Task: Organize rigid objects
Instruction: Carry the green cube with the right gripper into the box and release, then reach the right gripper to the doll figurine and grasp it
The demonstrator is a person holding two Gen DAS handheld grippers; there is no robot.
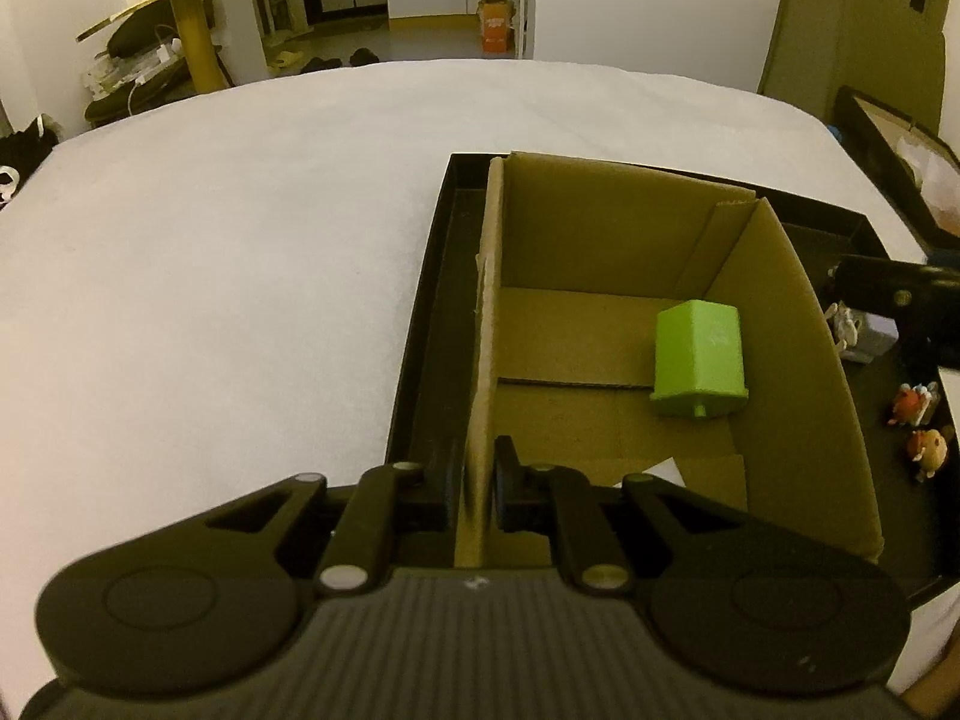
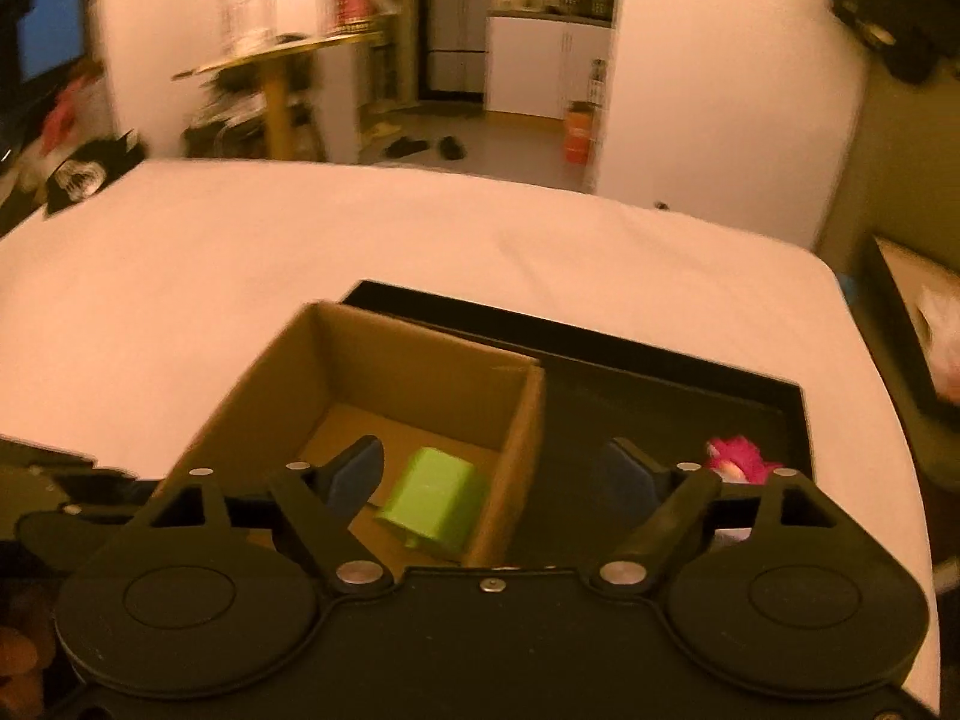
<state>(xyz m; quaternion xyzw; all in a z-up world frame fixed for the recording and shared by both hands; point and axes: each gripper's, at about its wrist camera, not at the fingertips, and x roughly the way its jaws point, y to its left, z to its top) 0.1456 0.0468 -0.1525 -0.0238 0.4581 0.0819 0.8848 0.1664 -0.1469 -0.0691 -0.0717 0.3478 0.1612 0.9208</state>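
A green plastic block [image 1: 700, 360] lies on the floor of an open cardboard box [image 1: 618, 228] that sits in a black tray [image 1: 432, 276] on the white table. My left gripper [image 1: 475, 486] is shut on the box's left wall at its near end. My right gripper [image 2: 498, 477] is open and empty, hovering above the near right side of the box; the green block [image 2: 435, 501] and the box's right wall [image 2: 516, 450] lie between its fingers in that view. The right gripper's body [image 1: 900, 294] shows at the right edge of the left wrist view.
Small toy figures [image 1: 918, 420] lie in the black tray to the right of the box, and a pink toy [image 2: 741, 459] shows by my right finger. A second dark tray [image 1: 900, 162] stands beyond the table's right edge. A yellow side table [image 1: 180, 18] stands behind.
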